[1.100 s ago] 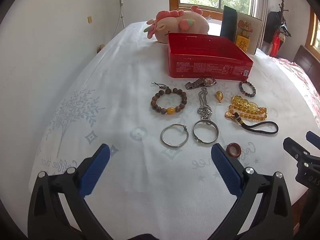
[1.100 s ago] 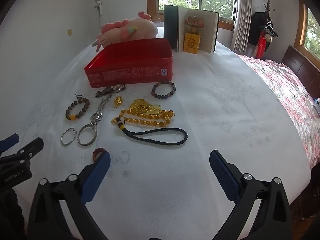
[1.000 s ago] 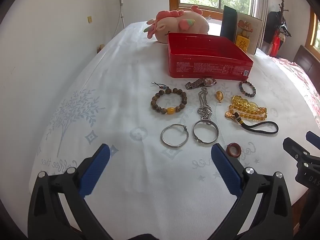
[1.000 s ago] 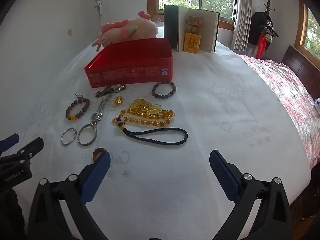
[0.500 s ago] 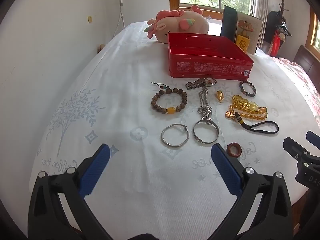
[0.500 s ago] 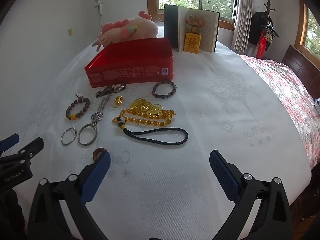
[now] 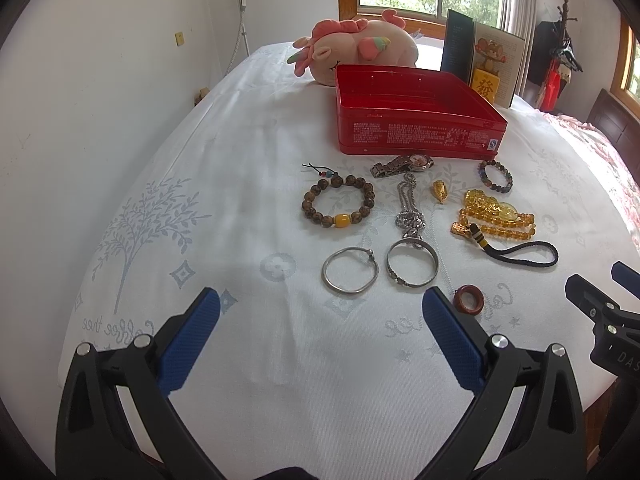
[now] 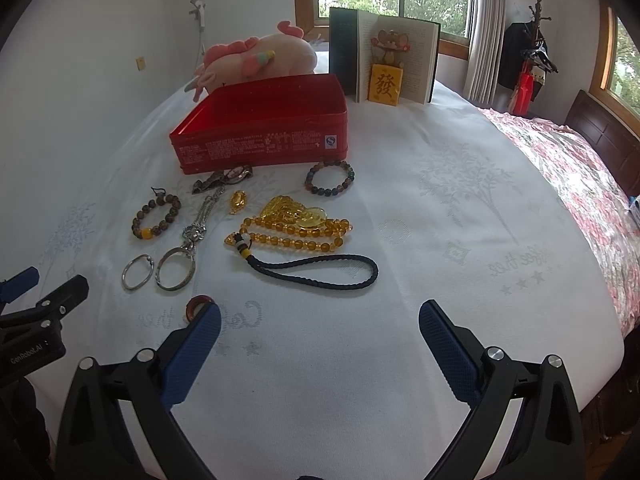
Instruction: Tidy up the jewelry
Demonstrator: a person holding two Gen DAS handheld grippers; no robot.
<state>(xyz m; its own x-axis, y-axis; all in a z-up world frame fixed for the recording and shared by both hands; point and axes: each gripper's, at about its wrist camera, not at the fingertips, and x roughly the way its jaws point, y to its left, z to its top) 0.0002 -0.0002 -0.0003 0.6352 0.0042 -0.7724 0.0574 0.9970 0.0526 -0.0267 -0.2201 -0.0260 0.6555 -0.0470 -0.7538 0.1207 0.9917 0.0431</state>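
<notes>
An open red tin box (image 7: 416,132) (image 8: 264,136) stands on the white bed. Jewelry lies in front of it: a brown bead bracelet (image 7: 338,205), a watch (image 7: 402,165), a silver chain (image 7: 409,212), two silver bangles (image 7: 350,274) (image 7: 412,267), a gold pendant (image 7: 439,191), a dark bead bracelet (image 8: 329,178), amber beads with a dark cord (image 8: 296,228) and a red-brown ring (image 7: 469,299). My left gripper (image 7: 320,340) is open and empty, short of the bangles. My right gripper (image 8: 318,344) is open and empty, short of the cord.
A pink plush toy (image 7: 356,50) and an open book with a gold tile (image 8: 386,60) stand behind the box. A white wall (image 7: 80,80) runs along the left. A floral quilt (image 8: 580,176) and dark headboard lie to the right.
</notes>
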